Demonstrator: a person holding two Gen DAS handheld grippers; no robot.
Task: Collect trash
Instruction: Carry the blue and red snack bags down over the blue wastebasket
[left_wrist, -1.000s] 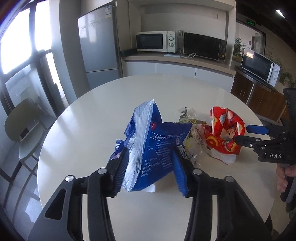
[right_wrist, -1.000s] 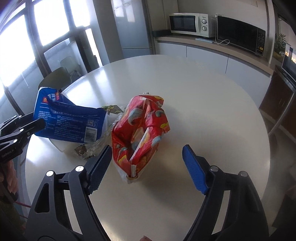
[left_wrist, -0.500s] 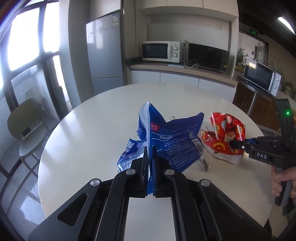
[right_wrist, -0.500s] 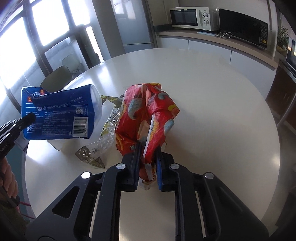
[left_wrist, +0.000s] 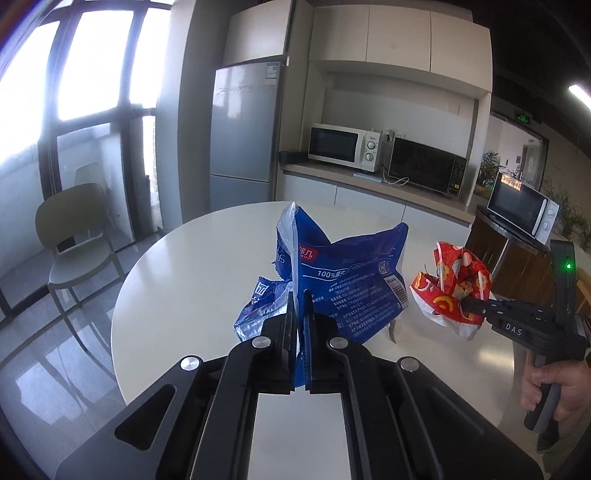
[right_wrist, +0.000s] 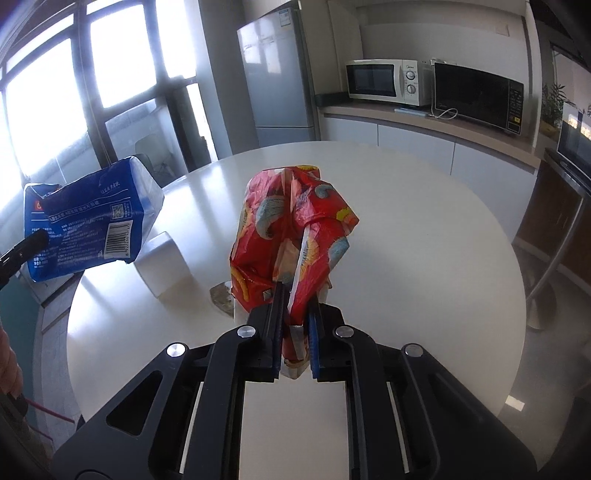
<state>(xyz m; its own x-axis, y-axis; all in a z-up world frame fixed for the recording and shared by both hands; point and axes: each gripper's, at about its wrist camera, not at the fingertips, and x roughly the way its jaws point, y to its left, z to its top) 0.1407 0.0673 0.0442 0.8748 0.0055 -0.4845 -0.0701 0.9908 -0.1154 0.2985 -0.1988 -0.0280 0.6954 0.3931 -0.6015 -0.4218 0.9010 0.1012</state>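
My left gripper (left_wrist: 300, 295) is shut on a crumpled blue plastic package (left_wrist: 347, 280), which hangs above the round white table (left_wrist: 192, 266). The same blue package (right_wrist: 92, 229) shows at the left of the right wrist view, with the left gripper's tip (right_wrist: 35, 240) dark against it. My right gripper (right_wrist: 295, 291) is shut on a crumpled red patterned wrapper (right_wrist: 291, 229), lifted off the table. In the left wrist view the red wrapper (left_wrist: 450, 284) hangs from the right gripper (left_wrist: 466, 305), held by a hand (left_wrist: 554, 387).
A white block (right_wrist: 162, 262) and a clear crumpled wrapper (right_wrist: 221, 295) lie on the table (right_wrist: 406, 240). A green chair (left_wrist: 74, 236) stands left of the table. A fridge (left_wrist: 243, 136), microwaves (left_wrist: 343, 146) and a counter line the back wall.
Both grippers closed, the left on the blue package and the right on the red wrapper, then both lifted their wrappers off the table and drew back from it.
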